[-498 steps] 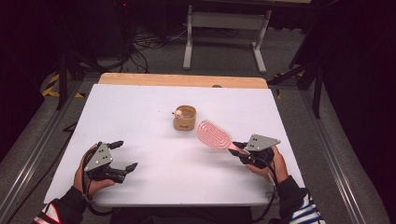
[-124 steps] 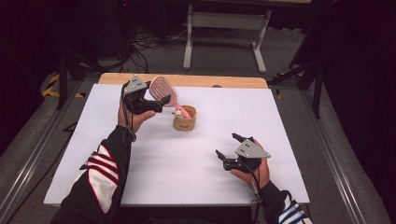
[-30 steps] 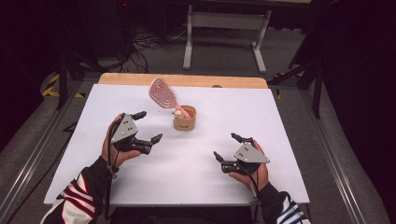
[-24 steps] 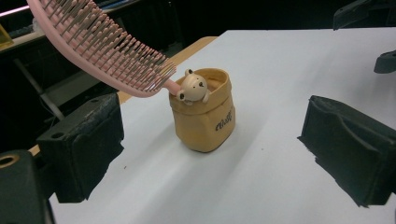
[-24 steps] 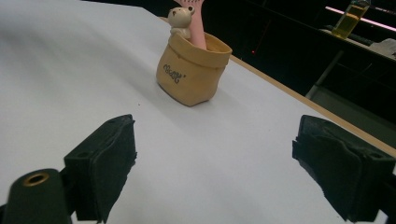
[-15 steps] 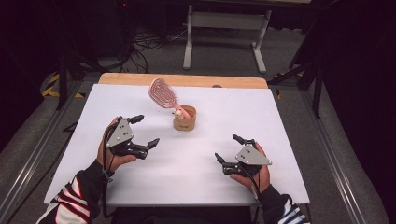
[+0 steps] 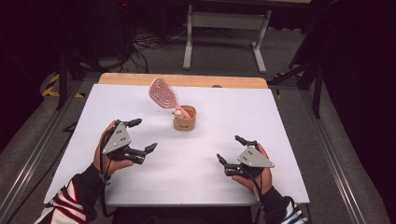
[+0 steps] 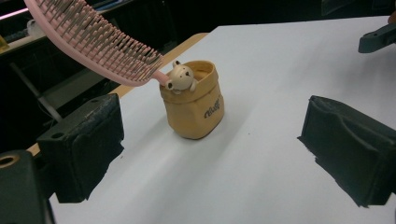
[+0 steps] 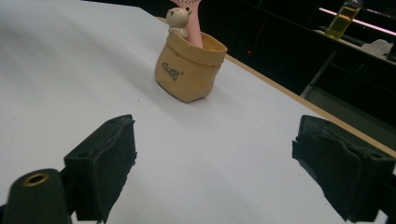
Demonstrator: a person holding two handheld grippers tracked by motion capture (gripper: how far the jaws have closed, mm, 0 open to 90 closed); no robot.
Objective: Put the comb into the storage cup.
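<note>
**Now both hand-held grippers rest empty, brush standing in its pot**

Just behind the middle of the white bench (image 7: 280, 116) stands a small tan pot (image 7: 185, 122), soft-looking like a little sack, with lettering on its side. A pink hairbrush (image 7: 163, 92) stands in it handle-down, its oval head leaning out over the rim towards the far left, bristles facing down on the near side in the left gripper view. A tiny bear figure (image 8: 180, 77) sits at the pot's rim, against the brush handle.

The left hand-held gripper (image 7: 138, 136) sits at the near left of the bench, jaws spread wide with nothing between them. The right hand-held gripper (image 7: 232, 150) is at the near right, likewise wide open and empty. Both lie well apart from the pot, each held by a hand in a striped sleeve (image 7: 70, 205).
</note>
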